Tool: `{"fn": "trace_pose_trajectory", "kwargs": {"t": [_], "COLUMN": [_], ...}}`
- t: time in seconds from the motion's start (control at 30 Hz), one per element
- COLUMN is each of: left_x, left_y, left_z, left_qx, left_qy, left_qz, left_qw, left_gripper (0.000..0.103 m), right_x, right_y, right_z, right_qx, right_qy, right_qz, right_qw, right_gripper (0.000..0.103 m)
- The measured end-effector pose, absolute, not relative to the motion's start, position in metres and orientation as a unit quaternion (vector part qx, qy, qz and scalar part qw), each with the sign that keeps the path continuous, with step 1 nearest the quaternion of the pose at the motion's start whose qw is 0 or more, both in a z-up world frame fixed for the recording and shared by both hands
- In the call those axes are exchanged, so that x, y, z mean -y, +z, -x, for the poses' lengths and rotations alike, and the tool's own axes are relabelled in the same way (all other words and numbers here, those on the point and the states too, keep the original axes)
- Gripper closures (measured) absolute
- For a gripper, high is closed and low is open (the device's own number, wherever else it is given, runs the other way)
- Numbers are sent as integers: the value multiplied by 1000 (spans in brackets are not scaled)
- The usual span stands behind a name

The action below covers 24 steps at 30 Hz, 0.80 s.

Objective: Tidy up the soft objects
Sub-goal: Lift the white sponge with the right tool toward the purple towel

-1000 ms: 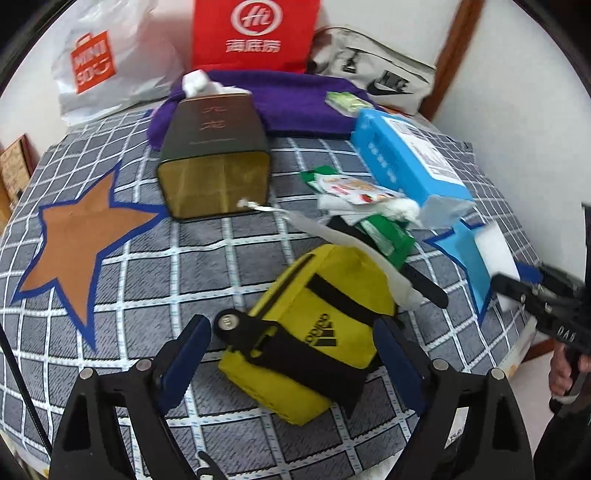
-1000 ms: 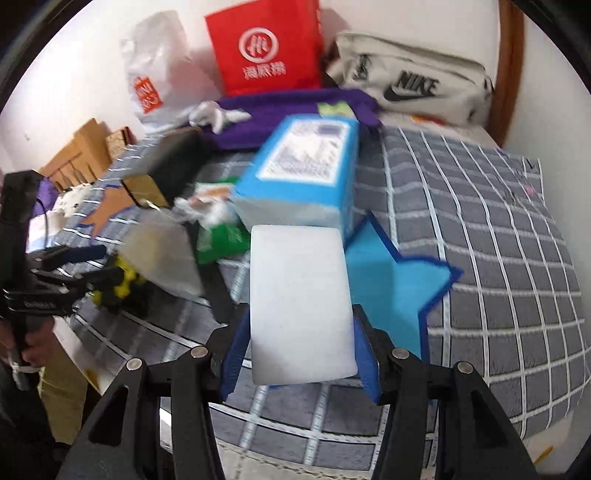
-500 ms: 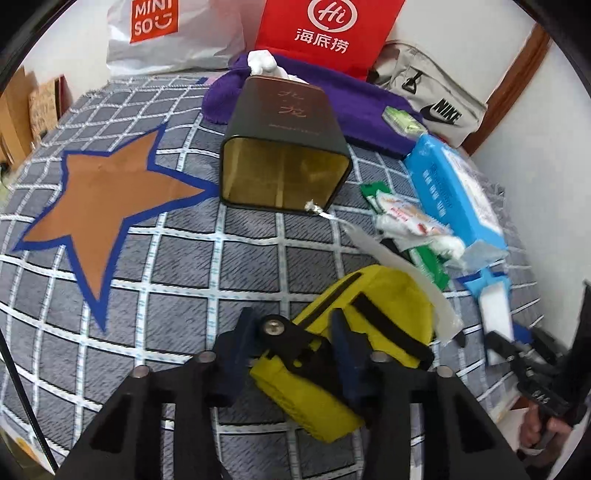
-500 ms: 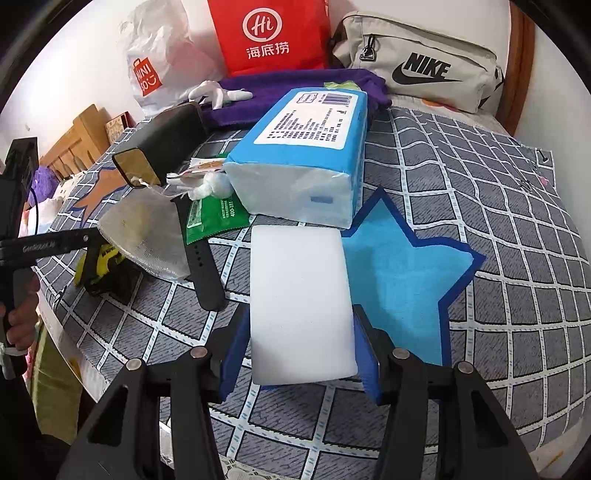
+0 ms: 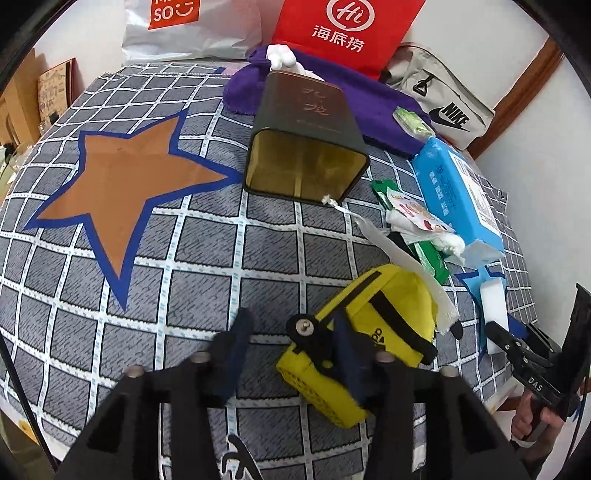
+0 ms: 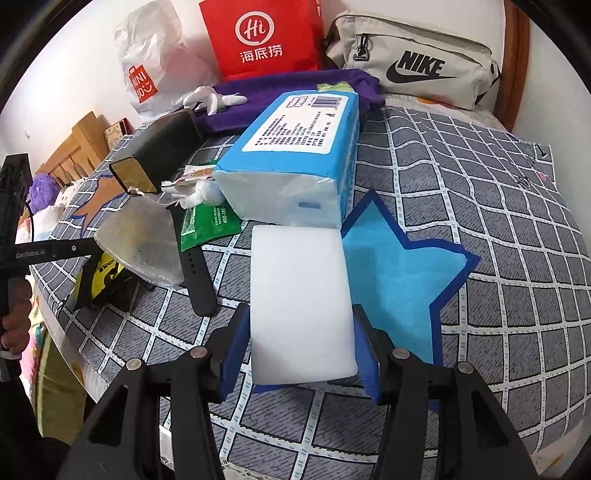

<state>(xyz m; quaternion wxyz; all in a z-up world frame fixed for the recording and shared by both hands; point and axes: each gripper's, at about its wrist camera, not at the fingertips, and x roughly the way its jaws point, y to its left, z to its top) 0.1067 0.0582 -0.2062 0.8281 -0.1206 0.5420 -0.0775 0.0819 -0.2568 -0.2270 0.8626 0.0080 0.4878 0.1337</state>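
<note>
A dark tin [image 5: 306, 147] lies open-mouthed beside an orange star [image 5: 114, 188] on the checked bedspread [image 5: 184, 258].

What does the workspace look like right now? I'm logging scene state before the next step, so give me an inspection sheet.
Surface: grey checked bedspread with orange star and blue star.
Job's things: white sponge; yellow pouch.
Clutter: open tin, blue tissue pack, green sachet.
Grippers: right gripper shut on white sponge; left gripper grips the pouch's black strap.
Cables: nothing seen.
Surroundings: red bag, Nike bag.

"NIKE" on grey bag [image 6: 410, 62], "Hi" on red bag [image 6: 258, 37].
</note>
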Motion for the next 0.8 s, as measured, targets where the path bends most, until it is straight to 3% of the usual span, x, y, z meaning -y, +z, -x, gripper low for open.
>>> {"fn": "trace_pose_trajectory", "kwargs": {"t": [0.17,0.2,0.4,0.8], "left_x": [-53,-51,-50,-74], "left_y": [-214,-214,-206,-169], "left_z": [-103,-103,-102,-101], "left_qx": [-544,-540,-521,-471], "left_qy": [-79,-92,-106,-109], "left_qz": [122,126,131,165], "left_qw": [826,827,837,860], "left_gripper": [58,74,91,95], "right_x": [256,256,259,255], "right_y": [-229,-229,-228,-209], "right_z": [-82,-82,-82,-89], "right_qx": [-489,-489,-486,-470], "right_qy": [133,133,136,128], "right_qz": [-10,-10,-14,0], "right_qw": [862,862,863,874], "right_gripper": [50,50,50,51]}}
